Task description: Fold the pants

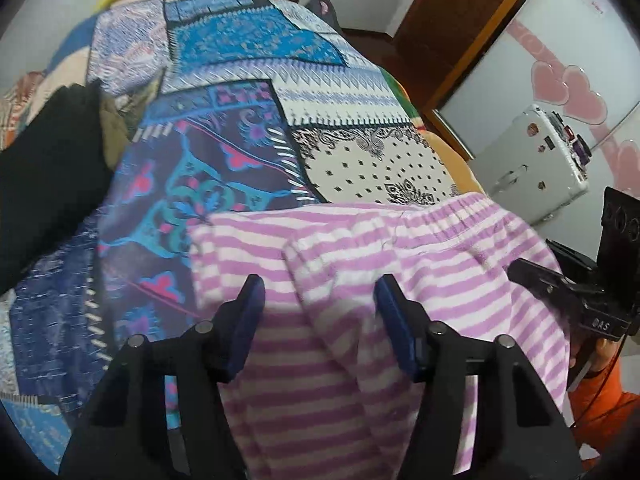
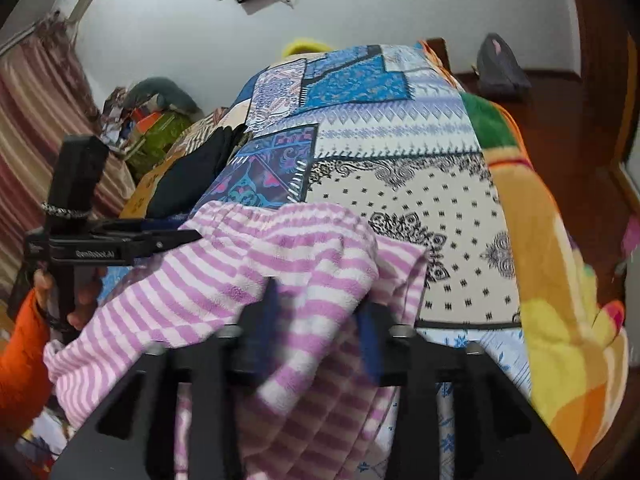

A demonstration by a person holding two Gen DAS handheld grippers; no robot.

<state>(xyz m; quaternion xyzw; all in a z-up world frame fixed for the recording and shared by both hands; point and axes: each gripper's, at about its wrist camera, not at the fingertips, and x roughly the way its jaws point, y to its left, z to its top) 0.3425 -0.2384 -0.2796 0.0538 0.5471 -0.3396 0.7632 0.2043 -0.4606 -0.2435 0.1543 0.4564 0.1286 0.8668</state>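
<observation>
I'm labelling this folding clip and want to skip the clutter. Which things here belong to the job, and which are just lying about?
Job: striped pants; left gripper; right gripper; patchwork bedspread they lie on.

Lying about: black garment; white suitcase; grey bag; yellow-orange blanket.

Black left gripper [image 1: 318, 304], blue-padded fingers [image 1: 248, 320], silver screws, orange sleeve [image 1: 604, 404]
</observation>
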